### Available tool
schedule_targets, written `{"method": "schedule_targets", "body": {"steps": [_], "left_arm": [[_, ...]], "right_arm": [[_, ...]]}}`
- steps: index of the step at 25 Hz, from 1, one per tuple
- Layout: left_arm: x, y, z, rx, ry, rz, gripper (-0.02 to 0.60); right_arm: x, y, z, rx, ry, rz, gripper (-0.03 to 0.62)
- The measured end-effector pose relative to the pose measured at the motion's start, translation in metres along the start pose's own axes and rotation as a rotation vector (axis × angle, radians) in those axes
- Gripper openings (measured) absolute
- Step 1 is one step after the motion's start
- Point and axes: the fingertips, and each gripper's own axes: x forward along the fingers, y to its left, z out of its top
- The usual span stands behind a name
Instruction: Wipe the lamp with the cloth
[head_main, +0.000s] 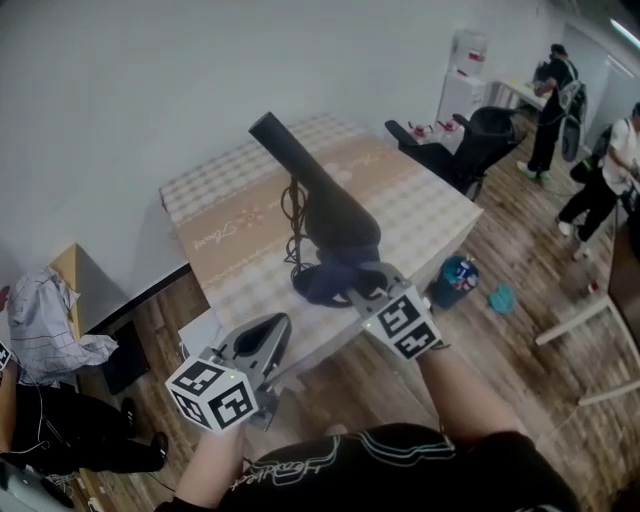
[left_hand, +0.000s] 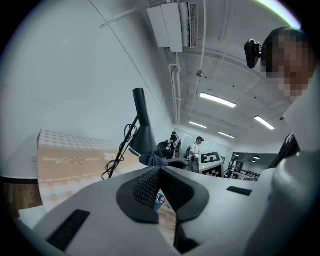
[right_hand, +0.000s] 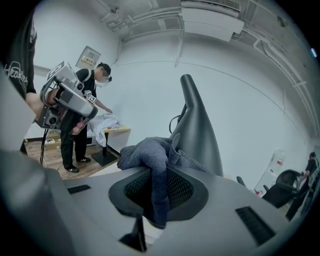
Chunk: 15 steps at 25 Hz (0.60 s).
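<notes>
A dark cone-shaped lamp (head_main: 330, 205) leans on a table (head_main: 240, 225) covered in a checked cloth. My right gripper (head_main: 350, 285) is shut on a dark blue cloth (head_main: 325, 283), which is pressed against the lamp's wide lower end. In the right gripper view the cloth (right_hand: 150, 157) hangs bunched between the jaws of the right gripper (right_hand: 157, 180), with the lamp (right_hand: 200, 130) rising right behind it. My left gripper (head_main: 275, 330) hovers at the table's near edge, shut and holding nothing. From the left gripper (left_hand: 159, 171), the lamp (left_hand: 142, 125) and cloth (left_hand: 152, 160) lie ahead.
The lamp's black cable (head_main: 292, 225) coils on the table beside it. A black office chair (head_main: 480, 140) stands past the table's right corner, and a blue bin (head_main: 455, 280) sits on the floor. People (head_main: 555, 100) stand at the far right. Clothes (head_main: 50, 320) lie on a side table at left.
</notes>
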Motion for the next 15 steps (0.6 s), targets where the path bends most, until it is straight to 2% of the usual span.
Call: {"method": "schedule_targets", "body": {"steps": [8,13,15], "left_arm": [[-0.001,-0.042,-0.027,-0.002,0.029,-0.004,0.000],[-0.010,-0.088,-0.048,-0.001,0.030,-0.016,0.000],[-0.016,-0.108,-0.056,-0.002,0.023,-0.020,0.000]], "right_arm": [[-0.065,0.014,-0.043,0.221,-0.013,0.031,0.057],[-0.136,0.031,-0.060,0.401,-0.087,0.074,0.057],[-0.164,0.039,-0.058,0.412,-0.119,0.085,0.057]]}}
